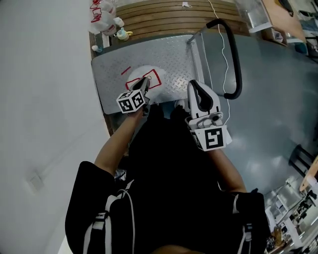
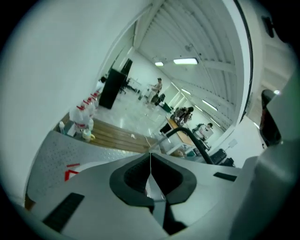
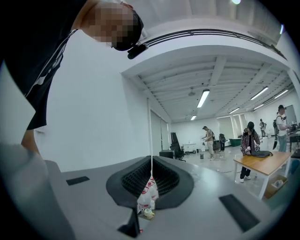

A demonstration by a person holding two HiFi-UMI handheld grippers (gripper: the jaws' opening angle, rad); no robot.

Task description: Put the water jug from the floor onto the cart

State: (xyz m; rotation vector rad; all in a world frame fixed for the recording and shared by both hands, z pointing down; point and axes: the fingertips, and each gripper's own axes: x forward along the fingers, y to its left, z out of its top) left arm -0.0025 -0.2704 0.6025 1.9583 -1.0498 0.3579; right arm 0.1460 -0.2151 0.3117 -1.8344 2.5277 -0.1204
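The jug (image 1: pixel 141 73) stands on the cart (image 1: pixel 174 54), at 12 o'clock from the left gripper (image 1: pixel 145 82). The right gripper (image 1: pixel 196 87) is at its 3 o'clock. Both grippers' fingers are together and empty.

Beyond my left hand-held gripper (image 1: pixel 147 80) I see a slatted wooden platform (image 1: pixel 174 15) with white red-labelled bottles (image 1: pixel 102 17) at its left end; far ahead of the right hand-held gripper (image 1: pixel 196 85), people (image 3: pixel 247 140) stand around a wooden table (image 3: pixel 262 161)
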